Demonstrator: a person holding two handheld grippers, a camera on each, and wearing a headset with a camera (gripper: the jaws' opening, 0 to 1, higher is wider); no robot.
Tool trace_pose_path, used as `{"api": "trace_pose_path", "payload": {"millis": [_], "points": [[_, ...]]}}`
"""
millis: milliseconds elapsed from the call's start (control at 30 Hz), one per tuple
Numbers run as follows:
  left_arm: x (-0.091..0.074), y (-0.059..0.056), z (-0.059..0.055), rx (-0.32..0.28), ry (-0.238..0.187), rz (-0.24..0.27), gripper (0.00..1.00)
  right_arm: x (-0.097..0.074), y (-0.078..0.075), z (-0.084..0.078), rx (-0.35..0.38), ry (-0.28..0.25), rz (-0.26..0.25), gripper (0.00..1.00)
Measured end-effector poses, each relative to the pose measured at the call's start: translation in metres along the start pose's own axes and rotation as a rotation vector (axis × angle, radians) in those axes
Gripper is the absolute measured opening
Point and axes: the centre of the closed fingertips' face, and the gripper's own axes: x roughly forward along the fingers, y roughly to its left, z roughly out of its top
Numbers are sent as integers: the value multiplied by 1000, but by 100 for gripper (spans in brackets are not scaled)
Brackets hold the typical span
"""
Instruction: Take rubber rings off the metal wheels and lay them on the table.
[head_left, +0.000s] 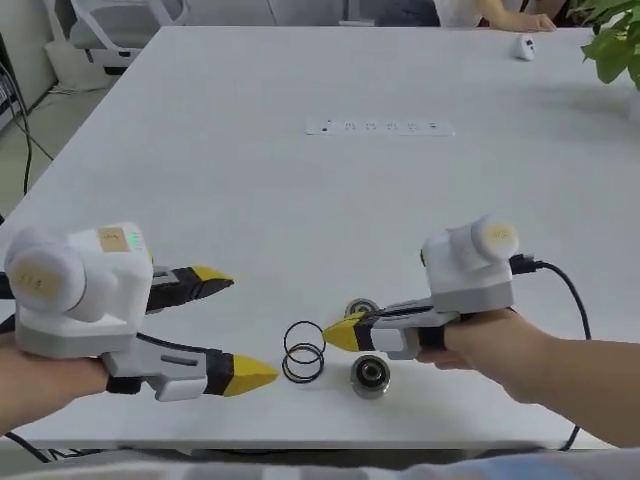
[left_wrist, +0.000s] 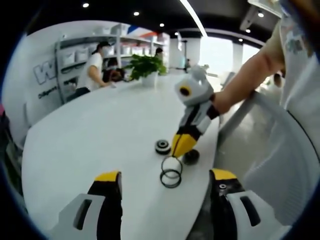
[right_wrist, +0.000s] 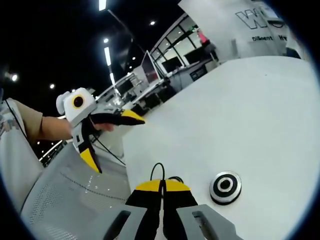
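Note:
Two thin black rubber rings (head_left: 303, 352) overlap on the white table (head_left: 300, 200) near its front edge. My right gripper (head_left: 335, 335) is shut, and its yellow tips pinch the edge of the farther ring (right_wrist: 157, 166). One metal wheel (head_left: 370, 376) lies just in front of that gripper, and a second wheel (head_left: 360, 306) peeks out behind it. My left gripper (head_left: 248, 327) hovers open to the left of the rings, holding nothing. The left gripper view has its own jaws (left_wrist: 165, 176) spread wide, the rings (left_wrist: 171, 174) ahead, both wheels (left_wrist: 162, 146) (left_wrist: 191, 157) and the right gripper (left_wrist: 181, 147). A wheel (right_wrist: 225, 187) and the left gripper (right_wrist: 118, 142) appear in the right gripper view.
A flush socket strip (head_left: 380, 127) sits mid-table. A leafy plant (head_left: 615, 40) and a small white object (head_left: 525, 47) stand at the far right, with a person beyond. Chairs (head_left: 110, 25) stand off the far left corner. The table's front edge (head_left: 300, 440) is close.

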Motion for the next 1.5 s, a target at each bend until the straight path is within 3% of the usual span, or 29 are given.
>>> {"api": "trace_pose_path", "payload": {"millis": [733, 1500], "points": [[-3, -1, -8, -7, 14, 6, 72, 14, -7, -19, 7, 81, -28, 0], [-4, -3, -13, -13, 24, 10, 71, 16, -12, -21, 0, 76, -53, 0]]}}
